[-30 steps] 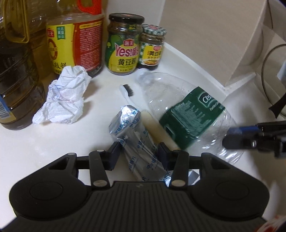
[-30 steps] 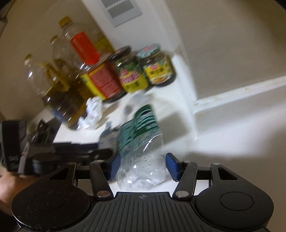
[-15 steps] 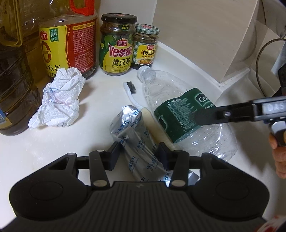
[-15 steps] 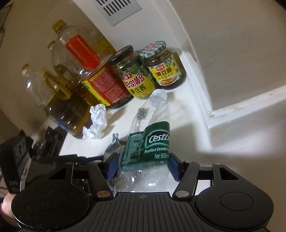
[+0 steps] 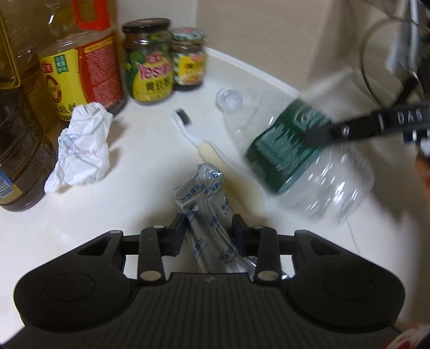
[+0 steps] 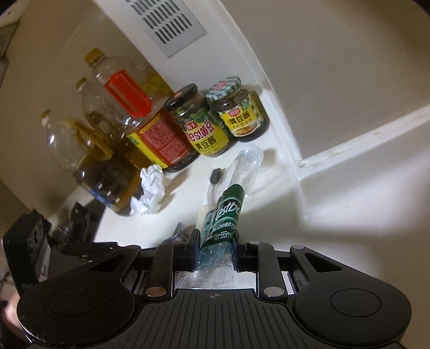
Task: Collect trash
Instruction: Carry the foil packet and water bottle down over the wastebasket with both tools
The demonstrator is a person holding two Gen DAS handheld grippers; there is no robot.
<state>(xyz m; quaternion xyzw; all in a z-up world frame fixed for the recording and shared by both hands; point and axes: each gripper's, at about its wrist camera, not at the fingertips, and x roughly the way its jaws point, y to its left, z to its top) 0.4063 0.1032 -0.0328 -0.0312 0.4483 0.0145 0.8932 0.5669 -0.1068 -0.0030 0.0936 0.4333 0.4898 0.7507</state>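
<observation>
A silver foil packet (image 5: 204, 193) with blue print lies on the white counter (image 5: 134, 188), reaching back between my left gripper's (image 5: 209, 231) fingers. The jaws are closing and both pads touch its sides. To the right, a clear plastic bottle (image 5: 285, 145) with a green label is tilted, blurred and capless, with one right finger (image 5: 349, 126) across its label. In the right wrist view my right gripper (image 6: 216, 249) is shut on that bottle (image 6: 228, 204), which is squashed flat between the pads with its neck pointing away. A crumpled white paper (image 5: 80, 150) and a toothbrush (image 5: 193, 137) lie nearby.
Two sauce jars (image 5: 150, 61) and several large oil bottles (image 5: 80, 69) stand along the back and left, close behind the paper. A wall corner and ledge (image 6: 336, 155) bound the counter on the right. A vent panel (image 6: 166, 24) is on the wall above.
The right jaws have gone from wide around the bottle to tight on it, crushing it flat and tipping it. The left jaws have narrowed onto the foil packet.
</observation>
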